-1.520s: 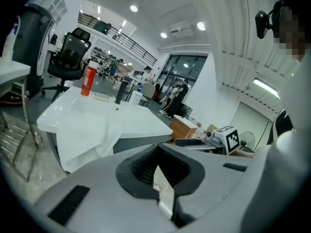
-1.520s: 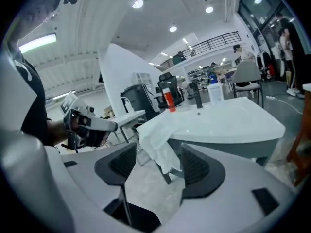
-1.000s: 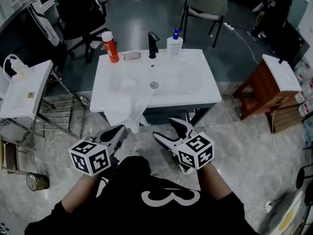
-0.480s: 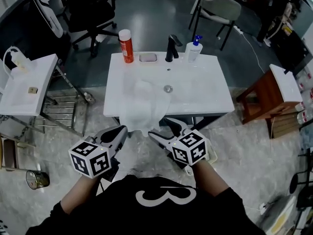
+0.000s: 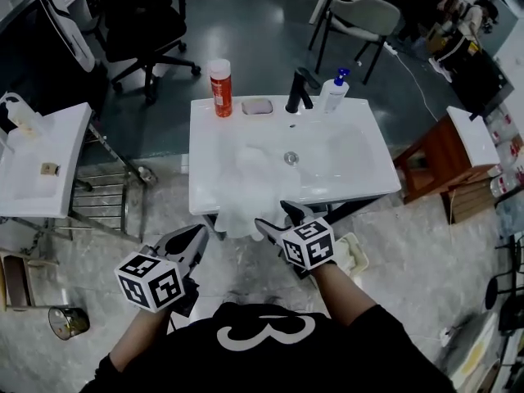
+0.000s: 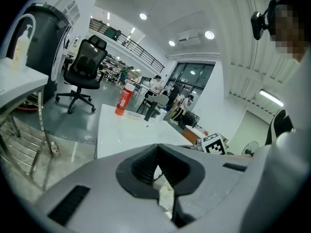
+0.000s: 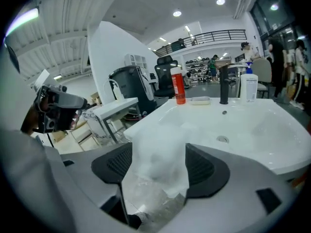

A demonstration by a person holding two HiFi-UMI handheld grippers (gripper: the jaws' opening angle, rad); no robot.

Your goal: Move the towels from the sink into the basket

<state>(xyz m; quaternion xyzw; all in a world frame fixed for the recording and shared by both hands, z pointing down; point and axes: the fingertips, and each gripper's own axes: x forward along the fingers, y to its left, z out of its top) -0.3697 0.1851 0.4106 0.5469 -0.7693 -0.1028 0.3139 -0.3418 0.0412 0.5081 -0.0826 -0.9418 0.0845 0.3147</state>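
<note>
Towel (image 7: 160,152) draped, between right hand-held gripper (image 7: 156,171) jaws

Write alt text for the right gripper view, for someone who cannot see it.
A white towel draped over the front rim of a white sink fills the gap between the wide-apart jaws of the right gripper. Behind the basin stand a red bottle, a black faucet and a pump bottle, with a black office chair beyond.

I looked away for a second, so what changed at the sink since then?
The right gripper moved forward to the white towel draped over the sink front; the towel now sits between its open fingers, not gripped. The left gripper stayed back, shut; towel unmoved.
</note>
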